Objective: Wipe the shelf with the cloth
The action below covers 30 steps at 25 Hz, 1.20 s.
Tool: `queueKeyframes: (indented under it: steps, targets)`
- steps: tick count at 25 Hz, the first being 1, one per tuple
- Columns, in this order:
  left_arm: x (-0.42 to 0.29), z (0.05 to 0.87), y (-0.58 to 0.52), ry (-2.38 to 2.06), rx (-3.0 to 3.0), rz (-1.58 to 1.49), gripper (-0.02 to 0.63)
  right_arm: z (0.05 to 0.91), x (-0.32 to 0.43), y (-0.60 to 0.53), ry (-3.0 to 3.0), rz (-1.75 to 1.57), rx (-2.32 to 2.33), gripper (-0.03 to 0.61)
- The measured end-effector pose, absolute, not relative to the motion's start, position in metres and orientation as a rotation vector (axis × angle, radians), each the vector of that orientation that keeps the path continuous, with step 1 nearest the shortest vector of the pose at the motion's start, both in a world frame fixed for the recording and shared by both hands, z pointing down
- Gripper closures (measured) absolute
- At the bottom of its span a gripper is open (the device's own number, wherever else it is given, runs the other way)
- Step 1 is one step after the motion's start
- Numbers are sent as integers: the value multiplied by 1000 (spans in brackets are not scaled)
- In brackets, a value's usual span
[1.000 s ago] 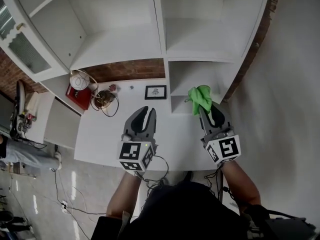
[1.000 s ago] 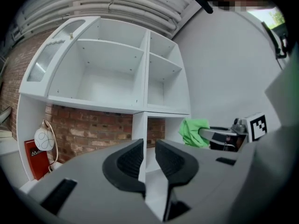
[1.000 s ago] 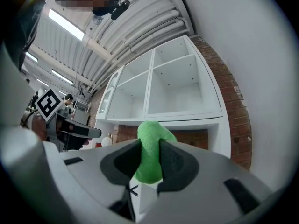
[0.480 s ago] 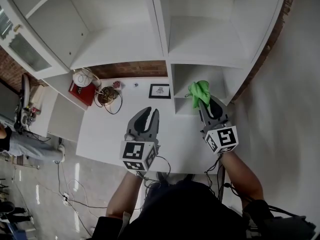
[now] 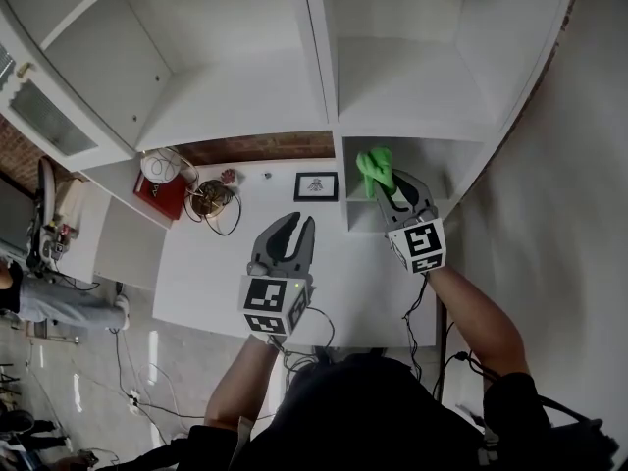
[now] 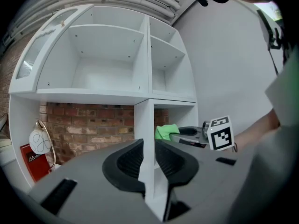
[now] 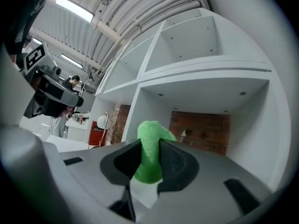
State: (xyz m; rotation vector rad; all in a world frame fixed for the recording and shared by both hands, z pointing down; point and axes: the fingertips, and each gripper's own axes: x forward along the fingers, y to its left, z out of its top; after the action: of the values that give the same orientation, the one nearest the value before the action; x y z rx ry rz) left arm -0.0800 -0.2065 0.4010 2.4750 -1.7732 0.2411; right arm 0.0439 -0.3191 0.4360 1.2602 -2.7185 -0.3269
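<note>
Shelf (image 5: 444, 165) low in the right bay, apparently bare; upper compartments (image 5: 226, 77) bare too. Cloth (image 5: 375, 168), green, pinched tight in the right gripper (image 5: 389, 186) at that bay's mouth. Best pressed flat, then swept back to front, corners included. Left gripper (image 5: 294, 226) slightly parted, holding nothing.

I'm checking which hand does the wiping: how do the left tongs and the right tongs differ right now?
The right tongs are shut on the green cloth. The left tongs stand slightly apart with nothing between them. The right tongs reach the lower right compartment of the shelf, while the left tongs hover further back over the white counter. Both point toward the shelf.
</note>
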Motion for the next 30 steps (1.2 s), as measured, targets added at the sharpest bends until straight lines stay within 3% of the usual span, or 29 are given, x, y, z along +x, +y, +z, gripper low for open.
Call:
queueKeyframes:
  steps: [17, 30]
  targets:
    - [-127, 416, -191, -1881, 2338, 298, 537, 498, -7, -437, -2354, -314, 1052, 482]
    - [-111, 419, -195, -1805, 2392, 279, 537, 518, -13, -389, -2226, -399, 773, 483]
